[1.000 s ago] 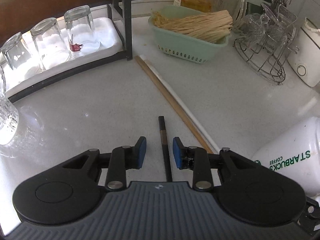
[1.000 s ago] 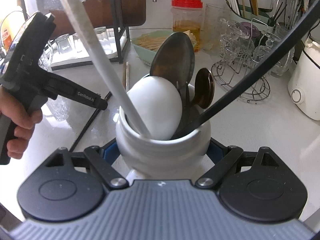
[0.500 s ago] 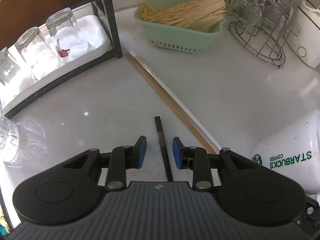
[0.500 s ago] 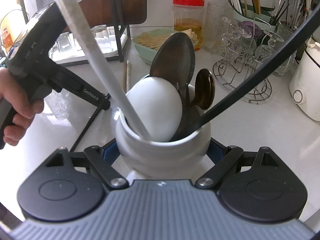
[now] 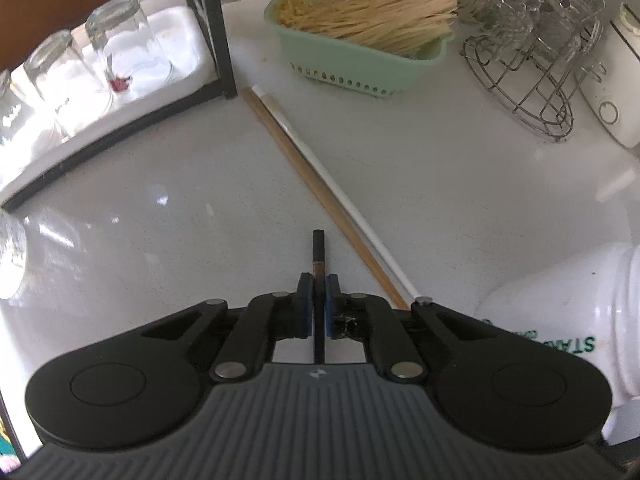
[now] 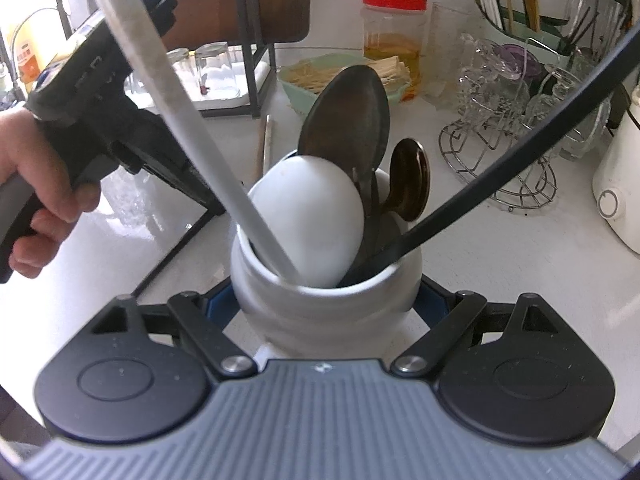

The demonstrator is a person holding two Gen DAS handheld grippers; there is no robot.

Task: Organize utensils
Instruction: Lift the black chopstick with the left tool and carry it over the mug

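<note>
A black chopstick (image 5: 319,248) lies on the white counter. My left gripper (image 5: 319,286) has just been closing and is now shut on it, the blue pads (image 5: 305,304) pressing its sides. A wooden chopstick (image 5: 316,196) and a white chopstick (image 5: 340,196) lie side by side just to the right. My right gripper (image 6: 324,296) is shut on a white Starbucks jar (image 6: 320,316), which also shows at the right in the left wrist view (image 5: 560,300). The jar holds a white spoon (image 6: 312,216), a dark metal spoon (image 6: 348,116), a small spoon (image 6: 410,180) and long sticks.
A green basket (image 5: 360,60) of straw-coloured sticks stands at the back. A wire rack (image 5: 532,80) with glassware and a white appliance (image 5: 616,92) are at the right. Upturned glasses (image 5: 116,52) sit on a white tray behind a black frame post (image 5: 212,28). A hand (image 6: 40,184) holds the left tool.
The left gripper's jaws closed from either side of the black chopstick until they clamped it, and the gripper tipped further down. The right gripper and the jar stayed put.
</note>
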